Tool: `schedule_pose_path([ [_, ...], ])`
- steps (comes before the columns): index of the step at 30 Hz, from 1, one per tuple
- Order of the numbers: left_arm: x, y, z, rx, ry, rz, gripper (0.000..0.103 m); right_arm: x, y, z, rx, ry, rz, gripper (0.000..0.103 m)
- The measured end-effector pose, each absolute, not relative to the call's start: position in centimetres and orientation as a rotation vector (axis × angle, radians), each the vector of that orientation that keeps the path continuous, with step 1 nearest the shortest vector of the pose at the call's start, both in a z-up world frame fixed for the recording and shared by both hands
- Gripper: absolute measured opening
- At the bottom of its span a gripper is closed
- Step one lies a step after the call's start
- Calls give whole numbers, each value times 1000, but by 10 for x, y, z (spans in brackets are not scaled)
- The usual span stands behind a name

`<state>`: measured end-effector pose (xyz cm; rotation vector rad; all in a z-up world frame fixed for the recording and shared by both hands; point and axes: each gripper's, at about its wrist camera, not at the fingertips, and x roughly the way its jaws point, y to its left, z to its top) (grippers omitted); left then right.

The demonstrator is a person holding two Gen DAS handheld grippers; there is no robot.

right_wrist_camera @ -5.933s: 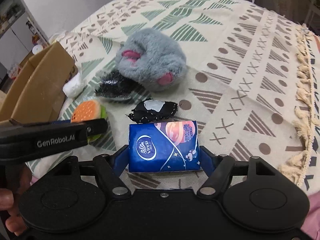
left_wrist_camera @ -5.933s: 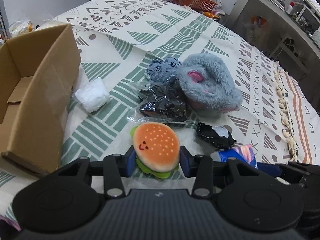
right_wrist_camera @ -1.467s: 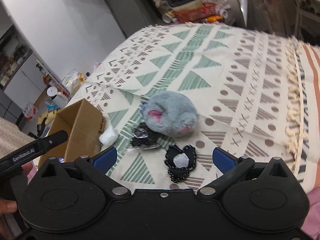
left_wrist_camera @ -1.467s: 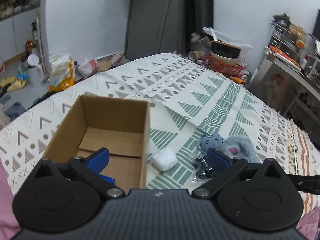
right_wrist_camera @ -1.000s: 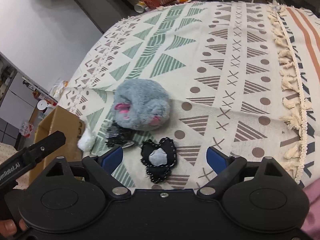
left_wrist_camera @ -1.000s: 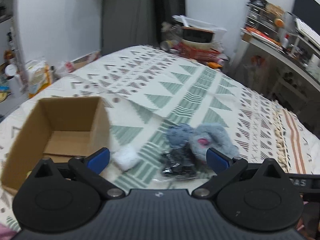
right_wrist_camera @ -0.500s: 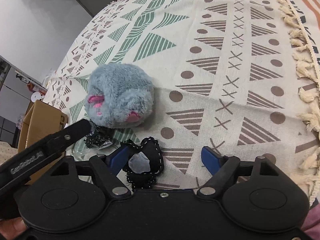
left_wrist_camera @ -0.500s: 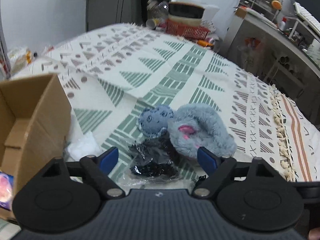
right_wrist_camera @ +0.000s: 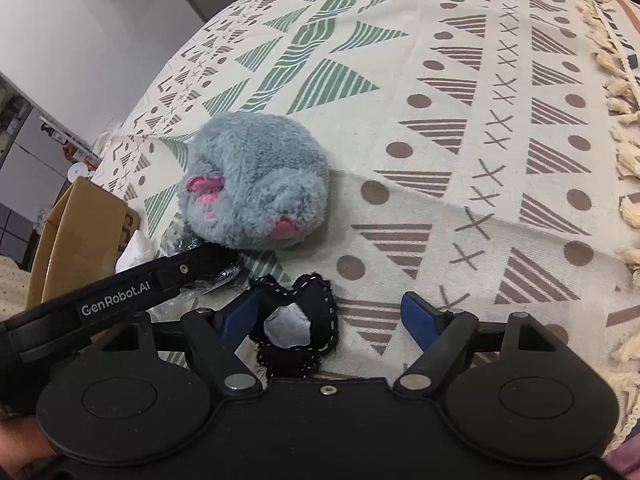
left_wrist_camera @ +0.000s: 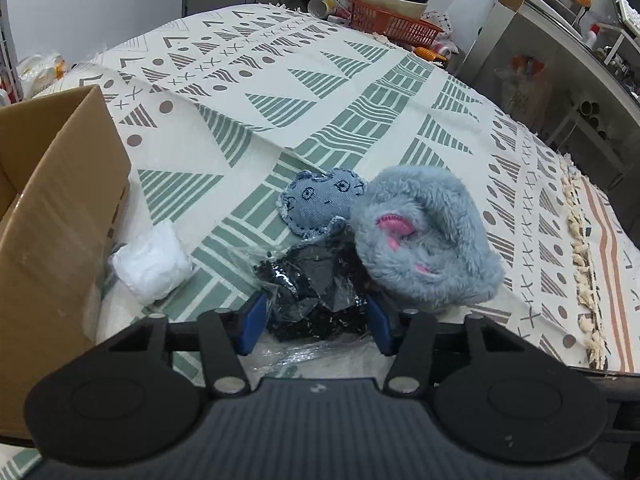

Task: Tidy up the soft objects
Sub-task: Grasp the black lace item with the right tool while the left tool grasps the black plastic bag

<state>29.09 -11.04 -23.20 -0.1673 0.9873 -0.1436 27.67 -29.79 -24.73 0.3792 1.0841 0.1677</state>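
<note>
My left gripper is open, its blue fingers on either side of a black shiny item in clear plastic wrap on the patterned cloth. A grey fluffy plush and a denim face pad lie just beyond. A white soft wad lies beside the cardboard box. My right gripper is open over a black stitched patch with a white centre, which sits near its left finger. The grey plush lies beyond it.
The patterned cloth covers the whole surface, with a tasselled edge at the right. A red basket and bowls stand at the far end. The left tool's arm crosses the right wrist view.
Both grippers have come down and forward over the cloth. The left one has narrowed around the wrapped black item. The right one has closed in over the black patch.
</note>
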Motion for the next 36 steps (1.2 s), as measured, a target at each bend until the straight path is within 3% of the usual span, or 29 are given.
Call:
schedule_pose_path([
  [11,278,-104,-205,-191,970,-122,45,278,-281,-247,317,1075,216,66],
  [14,273,-99,-199,-215,962,-123,45,278,-277,-248,291,1072,217,59],
  [18,269,-90,-191,-255,958,-122,44,277,-271,-249,259,1073,220,39],
  [22,264,-85,-180,-268,931,-127,44,273,-270,-247,250,1066,215,31],
  [36,244,-59,-147,-296,864,-125,44,247,-274,-199,251,948,145,30],
])
